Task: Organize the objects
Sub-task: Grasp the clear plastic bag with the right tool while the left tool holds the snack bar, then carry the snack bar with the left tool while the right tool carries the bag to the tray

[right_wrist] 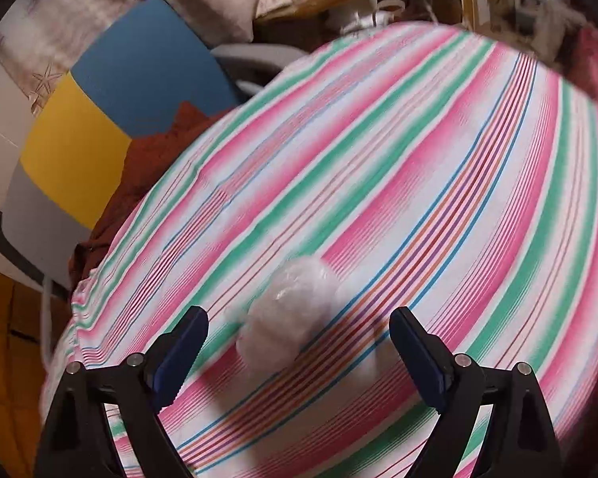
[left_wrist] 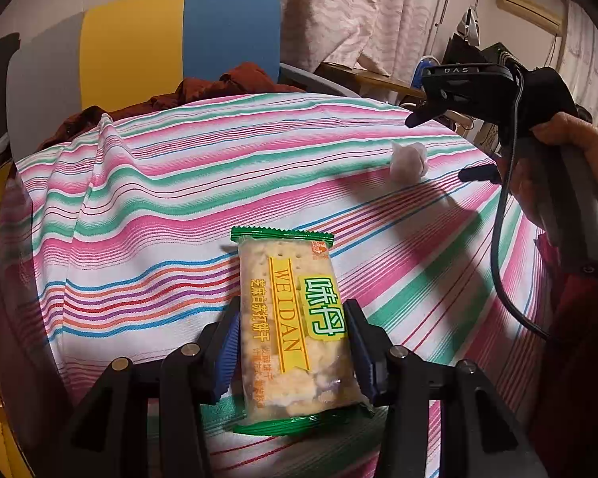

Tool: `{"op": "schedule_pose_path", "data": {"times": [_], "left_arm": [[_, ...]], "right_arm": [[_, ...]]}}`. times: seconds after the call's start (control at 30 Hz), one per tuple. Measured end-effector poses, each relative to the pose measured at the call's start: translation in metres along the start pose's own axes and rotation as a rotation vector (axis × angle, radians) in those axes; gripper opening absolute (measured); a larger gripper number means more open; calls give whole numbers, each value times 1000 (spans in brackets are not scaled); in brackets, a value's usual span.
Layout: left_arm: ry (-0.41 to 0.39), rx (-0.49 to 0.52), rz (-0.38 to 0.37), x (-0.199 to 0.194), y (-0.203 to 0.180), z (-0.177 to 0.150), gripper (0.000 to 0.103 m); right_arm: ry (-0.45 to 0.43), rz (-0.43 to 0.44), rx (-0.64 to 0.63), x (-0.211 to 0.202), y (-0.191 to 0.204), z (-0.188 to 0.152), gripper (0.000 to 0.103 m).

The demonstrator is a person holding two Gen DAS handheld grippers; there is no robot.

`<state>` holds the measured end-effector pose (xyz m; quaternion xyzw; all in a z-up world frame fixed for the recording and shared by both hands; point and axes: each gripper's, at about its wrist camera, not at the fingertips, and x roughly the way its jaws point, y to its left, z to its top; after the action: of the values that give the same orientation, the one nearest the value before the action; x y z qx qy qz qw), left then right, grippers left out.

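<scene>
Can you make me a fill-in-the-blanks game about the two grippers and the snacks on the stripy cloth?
1. The left gripper is shut on a packet of ____.
2. The right gripper is ____, with nothing held.
3. The small white wrapped thing lies on the ____ cloth.
4. The edges of the packet are coloured ____.

Missing words: crackers; open; striped; green

Green-edged cracker packet [left_wrist: 295, 334] lengthwise on striped cloth — small white crumpled wrapped lump [right_wrist: 287, 310] well apart, blurred.
</scene>
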<state>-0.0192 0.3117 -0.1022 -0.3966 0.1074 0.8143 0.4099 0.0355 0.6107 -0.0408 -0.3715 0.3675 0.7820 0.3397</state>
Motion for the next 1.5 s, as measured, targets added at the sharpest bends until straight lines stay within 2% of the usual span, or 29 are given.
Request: {"op": "schedule_pose_path", "data": {"times": [0.1, 0.23, 0.3, 0.4, 0.43, 0.57, 0.77, 0.87, 1.13, 1.33, 1.5], "left_arm": [[0, -4, -5, 0, 1, 1, 49], [-1, -4, -8, 0, 1, 1, 49], [-1, -4, -8, 0, 1, 1, 49], [0, -4, -7, 0, 0, 1, 49], [0, -4, -7, 0, 0, 1, 49], [0, 6, 4, 0, -2, 1, 49], [20, -4, -2, -3, 0, 5, 48], [36, -44, -22, -12, 5, 9, 48], [-61, -36, -2, -70, -1, 20, 48], [-132, -40, 82, -117, 10, 22, 48], [-188, -99, 195, -156, 41, 20, 48]], "right_arm": [[-35, -27, -96, -2, 16, -3, 93], [15, -63, -185, 15, 32, -11, 93], [47, -67, -200, 23, 34, -11, 85], [109, -135, -231, 33, 33, -15, 35], [101, -158, -249, 32, 35, -16, 34], [83, -117, -265, 22, 41, -18, 34], [56, 0, -350, 10, 63, -22, 34], [50, 42, -373, 11, 74, -24, 34], [36, 87, -467, 6, 94, -34, 34], [44, 141, -579, -3, 113, -56, 34], [28, 151, -659, -13, 130, -74, 34]]}}
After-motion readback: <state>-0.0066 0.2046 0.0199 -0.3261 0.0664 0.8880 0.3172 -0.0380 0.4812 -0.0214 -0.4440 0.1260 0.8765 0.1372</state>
